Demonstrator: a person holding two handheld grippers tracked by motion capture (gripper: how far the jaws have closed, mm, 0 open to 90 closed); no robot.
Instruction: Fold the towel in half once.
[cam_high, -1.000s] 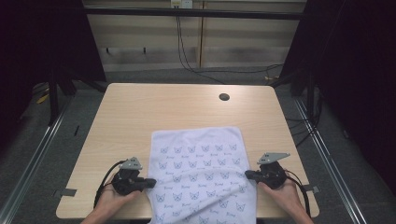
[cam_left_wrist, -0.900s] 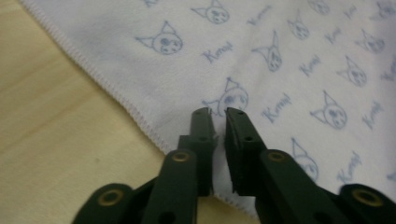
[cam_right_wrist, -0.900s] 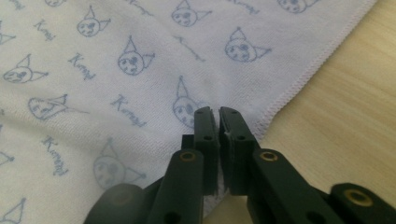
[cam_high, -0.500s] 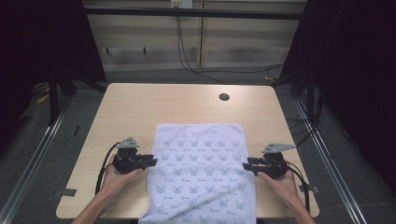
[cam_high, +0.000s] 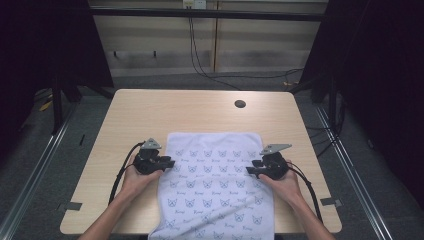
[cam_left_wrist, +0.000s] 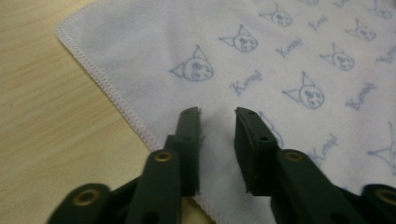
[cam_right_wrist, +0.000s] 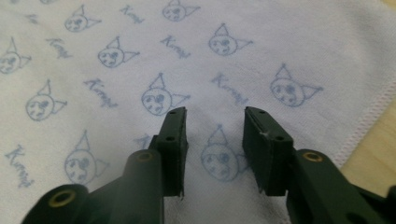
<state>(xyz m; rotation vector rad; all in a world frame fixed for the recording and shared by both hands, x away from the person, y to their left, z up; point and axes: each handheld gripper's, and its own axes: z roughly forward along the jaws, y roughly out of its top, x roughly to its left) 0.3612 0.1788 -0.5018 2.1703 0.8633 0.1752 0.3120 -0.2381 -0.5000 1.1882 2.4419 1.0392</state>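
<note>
A white rectangular cloth printed with pale blue cat faces and script lettering (cam_high: 216, 185) lies flat on the light wood-grain worktop (cam_high: 165, 112), its far edge about mid-worktop and its near end hanging over the edge closest to the person. The left hand-held gripper (cam_high: 169, 163), black with a grey three-cornered plate on top, sits at the cloth's left edge, held in the person's left hand (cam_high: 134, 176); the right hand-held gripper (cam_high: 251, 171), of the same build, sits at the cloth's right edge in the right hand (cam_high: 284, 181). In the left gripper view the left hand-held gripper (cam_left_wrist: 217, 116) has its jaws parted by a moderate gap, nothing between them, tips low over the cloth (cam_left_wrist: 289, 56) just inside its stitched hem, with bare worktop (cam_left_wrist: 42, 116) to the left. In the right gripper view the right hand-held gripper (cam_right_wrist: 215, 114) is likewise parted, somewhat wider, holding nothing, tips over the printed cloth (cam_right_wrist: 116, 70) near its hemmed edge, a sliver of worktop (cam_right_wrist: 373, 149) at the right. Whether either set of tips actually touches the fabric is unclear from these angles. A small dark round hole or grommet (cam_high: 240, 104) sits in the worktop's far right area, well apart from the cloth.
</note>
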